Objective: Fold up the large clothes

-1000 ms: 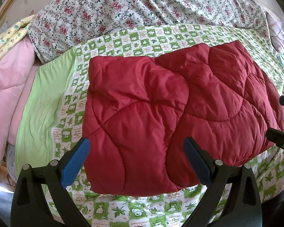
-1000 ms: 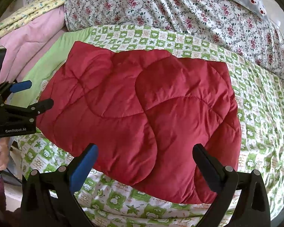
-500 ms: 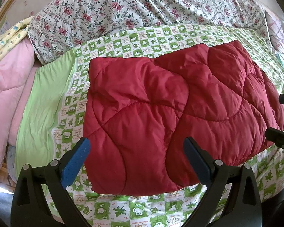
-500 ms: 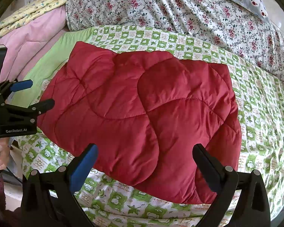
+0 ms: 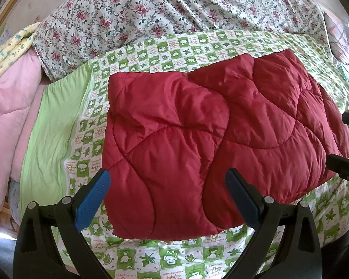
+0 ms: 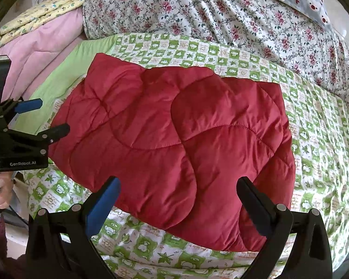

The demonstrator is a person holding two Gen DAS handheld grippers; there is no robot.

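Red and puffy, the quilted padded garment point(image 5: 211, 144) lies folded into a thick block on the green and white checked bed sheet point(image 5: 186, 258). It sits near the front edge of the bed, with the flowered duvet point(image 5: 174, 7) heaped behind it and a pink blanket point(image 5: 7, 125) off to the left.

Both claws are wide open and hold nothing. The left gripper point(image 5: 167, 193) hangs just in front of the near left part of the block. The right gripper point(image 6: 178, 197) hangs in front of the near right part. Neither one touches the cloth. A hand point(image 6: 1, 190) holds the left tool at the edge of the right view.

The fold looks almost done, maybe all done. I think the step now is a check of the shape. If 1 more fold is wanted, both claws would need to pinch the near edge and lift it over together, so the thick layers do not slip apart.
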